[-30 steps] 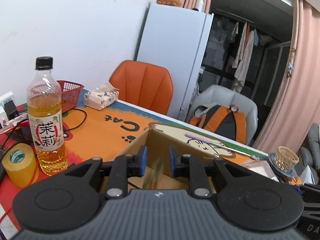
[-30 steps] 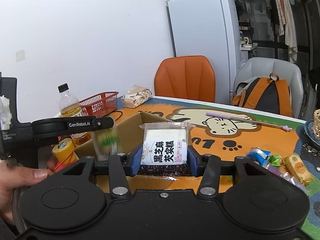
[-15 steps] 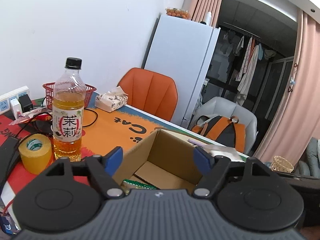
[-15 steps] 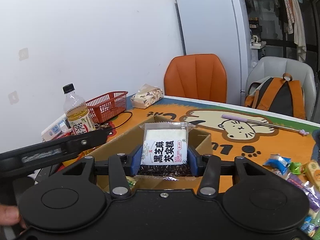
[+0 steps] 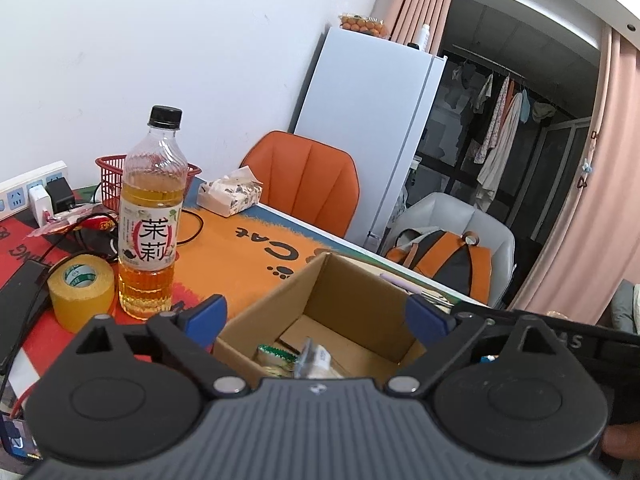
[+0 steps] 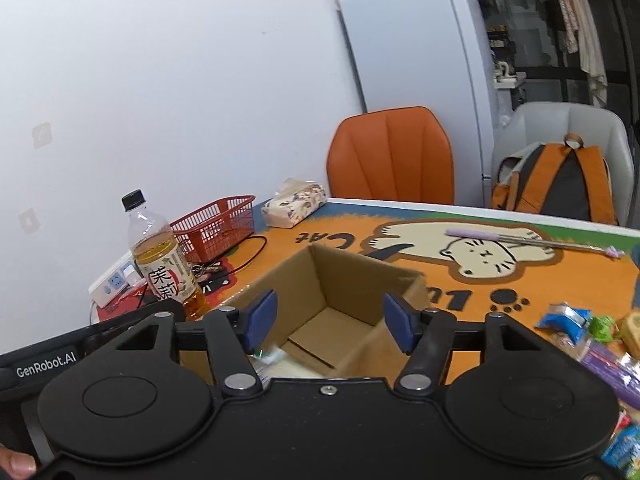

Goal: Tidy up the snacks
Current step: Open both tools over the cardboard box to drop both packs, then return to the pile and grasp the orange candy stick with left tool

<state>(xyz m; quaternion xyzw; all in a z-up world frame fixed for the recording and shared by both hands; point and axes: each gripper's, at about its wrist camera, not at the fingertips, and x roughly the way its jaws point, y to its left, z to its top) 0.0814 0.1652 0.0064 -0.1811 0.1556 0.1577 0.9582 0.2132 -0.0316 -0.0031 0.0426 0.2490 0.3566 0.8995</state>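
Holding snack packets (image 5: 296,354), cardboard box (image 5: 352,300) (open-topped), both tools (image 5: 316,316) (image 6: 328,322) just spread, gripping nothing.

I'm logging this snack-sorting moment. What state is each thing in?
left hand-held gripper: open, nothing between its jaws, which have just been opening
right hand-held gripper: open, empty, jaws just been opening
cardboard box: open-topped, snack packets inside
tea bottle: upright, capped
loose snacks: lying on the mat outside the box
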